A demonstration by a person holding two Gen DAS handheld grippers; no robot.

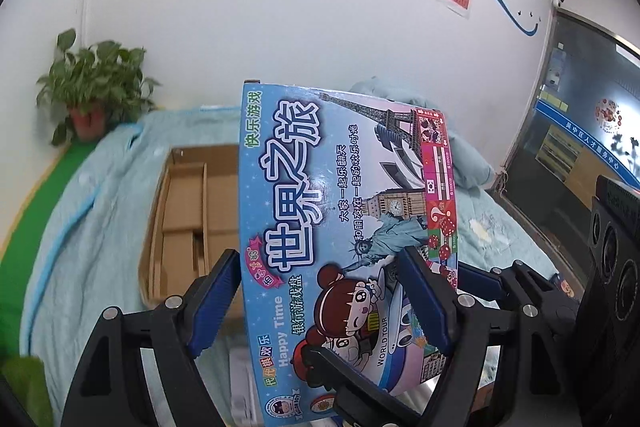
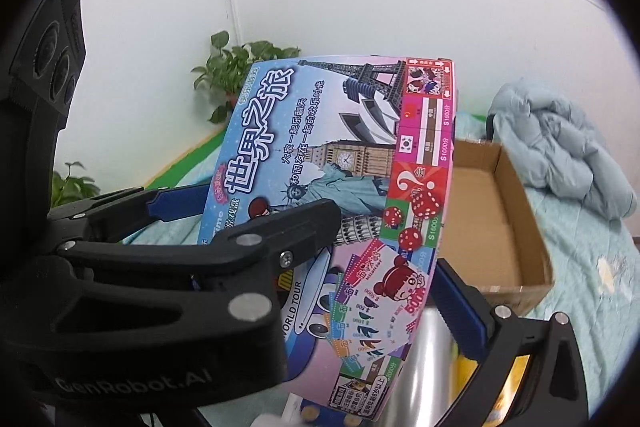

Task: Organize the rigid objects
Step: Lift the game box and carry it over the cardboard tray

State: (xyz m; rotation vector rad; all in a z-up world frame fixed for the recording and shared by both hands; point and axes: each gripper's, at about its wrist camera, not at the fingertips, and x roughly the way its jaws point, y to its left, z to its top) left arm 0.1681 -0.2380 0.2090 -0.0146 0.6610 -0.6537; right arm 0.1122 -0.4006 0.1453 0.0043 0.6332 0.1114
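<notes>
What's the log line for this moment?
box: in air | left tongs: shut on box | right tongs: at box edge, grip unclear

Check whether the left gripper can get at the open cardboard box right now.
Probably not freely: the left gripper grips the game box in its fingers, and it hangs between them and the cardboard box. Nothing else seems to block its open top.

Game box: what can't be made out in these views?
Left wrist view: cardboard box floor, right part behind the game box.
Right wrist view: right gripper grip unclear, one finger behind the left gripper.
Right wrist view: shiny item below, mostly covered by the game box, unidentifiable.
</notes>
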